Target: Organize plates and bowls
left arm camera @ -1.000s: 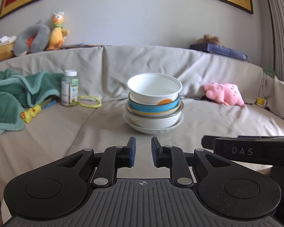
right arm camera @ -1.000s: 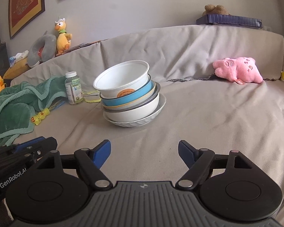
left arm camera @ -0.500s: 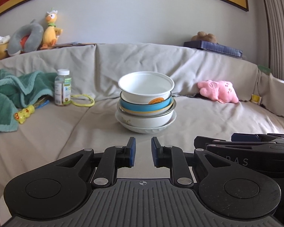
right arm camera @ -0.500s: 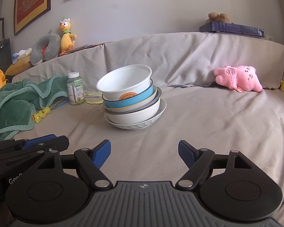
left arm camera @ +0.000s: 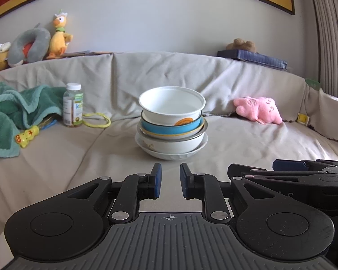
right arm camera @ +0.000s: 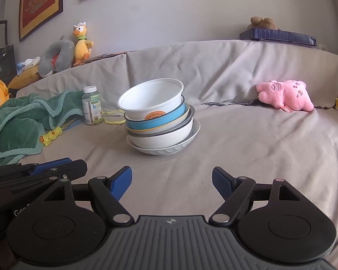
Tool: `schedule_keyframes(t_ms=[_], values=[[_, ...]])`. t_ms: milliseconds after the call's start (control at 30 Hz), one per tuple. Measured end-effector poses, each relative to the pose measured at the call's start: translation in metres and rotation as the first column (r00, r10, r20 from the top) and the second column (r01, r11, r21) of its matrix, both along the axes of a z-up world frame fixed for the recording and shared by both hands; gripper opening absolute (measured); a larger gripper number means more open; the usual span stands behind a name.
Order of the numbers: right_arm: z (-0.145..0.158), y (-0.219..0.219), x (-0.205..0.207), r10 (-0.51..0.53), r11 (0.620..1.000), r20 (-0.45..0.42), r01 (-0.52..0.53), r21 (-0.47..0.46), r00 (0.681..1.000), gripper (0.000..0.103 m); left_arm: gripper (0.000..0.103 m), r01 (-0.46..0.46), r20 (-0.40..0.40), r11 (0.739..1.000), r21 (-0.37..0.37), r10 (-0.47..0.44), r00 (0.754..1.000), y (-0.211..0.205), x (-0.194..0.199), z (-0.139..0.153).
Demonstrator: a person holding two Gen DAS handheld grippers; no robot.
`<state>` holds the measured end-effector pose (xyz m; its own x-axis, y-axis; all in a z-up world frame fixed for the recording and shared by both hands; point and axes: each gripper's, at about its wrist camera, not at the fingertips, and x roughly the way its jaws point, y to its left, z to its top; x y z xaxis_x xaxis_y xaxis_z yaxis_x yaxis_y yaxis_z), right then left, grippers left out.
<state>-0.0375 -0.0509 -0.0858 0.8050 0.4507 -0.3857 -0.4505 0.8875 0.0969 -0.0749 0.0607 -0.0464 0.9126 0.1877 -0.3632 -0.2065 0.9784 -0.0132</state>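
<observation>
Since the leaning stack of white, blue-banded and steel bowls [right arm camera: 158, 121] sits on a soft beige sofa cover [right arm camera: 247, 148], I'd expect a sideways nudge to topple it; the left gripper [left arm camera: 170, 183] is nearly closed and empty, the right gripper [right arm camera: 171, 181] wide apart and empty.

Sofa cover [left arm camera: 236, 148]: matt beige cloth, creased. White top bowl [left arm camera: 171, 105]: smooth, thin plastic or paper. Blue bowl [left arm camera: 169, 128]: glossy glaze. Rim beneath [left arm camera: 204, 127]: dull grey metal. Bottom plate [right arm camera: 169, 149]: glossy white ceramic, ribbed. Green blanket [left arm camera: 9, 117]: fleecy. Bottle [left arm camera: 73, 105]: clear plastic.
</observation>
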Motion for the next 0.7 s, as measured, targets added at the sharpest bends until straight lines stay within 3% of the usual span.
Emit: schedule_keyframes(t_ms=[700], values=[[-0.0025, -0.0004, 0.0017, 0.003, 1.000, -0.011, -0.003, 0.000, 1.000, 0.079, 0.021, -0.014, 0.000, 1.000, -0.015, 0.014, 1.000, -0.0039, -0.0032, 0.0010]])
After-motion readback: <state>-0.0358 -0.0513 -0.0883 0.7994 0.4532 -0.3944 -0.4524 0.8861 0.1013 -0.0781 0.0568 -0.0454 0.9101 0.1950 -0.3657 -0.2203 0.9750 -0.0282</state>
